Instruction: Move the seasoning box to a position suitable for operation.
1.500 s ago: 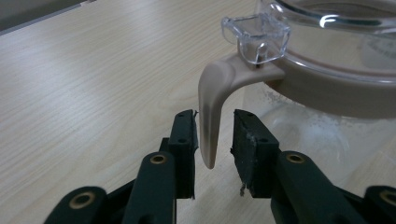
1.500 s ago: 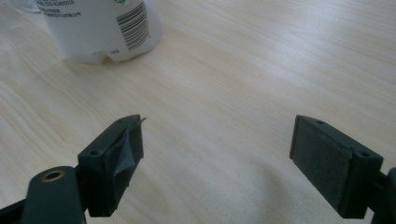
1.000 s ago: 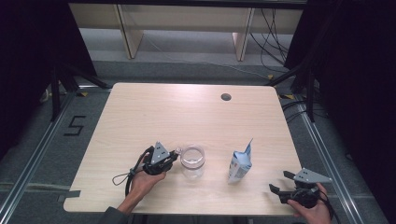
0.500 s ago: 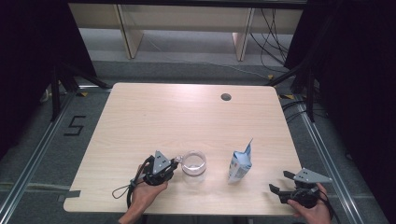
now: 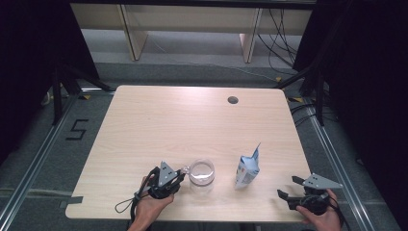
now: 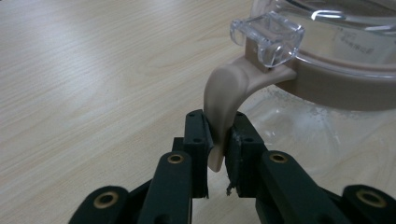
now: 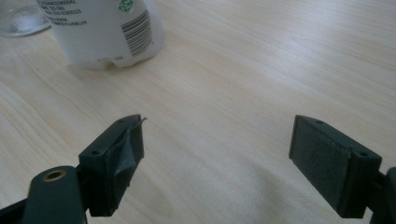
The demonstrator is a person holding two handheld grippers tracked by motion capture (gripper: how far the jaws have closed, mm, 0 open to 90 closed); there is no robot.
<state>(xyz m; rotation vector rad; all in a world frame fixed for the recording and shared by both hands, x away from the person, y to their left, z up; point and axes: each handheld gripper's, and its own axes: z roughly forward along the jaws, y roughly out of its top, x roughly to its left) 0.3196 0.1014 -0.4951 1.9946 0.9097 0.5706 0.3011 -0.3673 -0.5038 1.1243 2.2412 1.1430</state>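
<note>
now, in the high view, the left gripper (image 5: 179, 179) and the jar (image 5: 201, 173) it holds by the handle sit slightly nearer the table's (image 5: 192, 120) front edge than a second ago, so i judge the jar is being drawn toward the person, perhaps to line it up with the pouch (image 5: 247, 169) standing to its right; the right gripper (image 5: 290, 198) rests in the same spot at the front right corner, well apart from both. in the left gripper view, the jaws are clamped on the beige handle (image 6: 223, 100), the jar's clear body just beyond them. in the right gripper view, the jaws stand wide apart over bare wood, the pouch (image 7: 109, 30) ahead.
</note>
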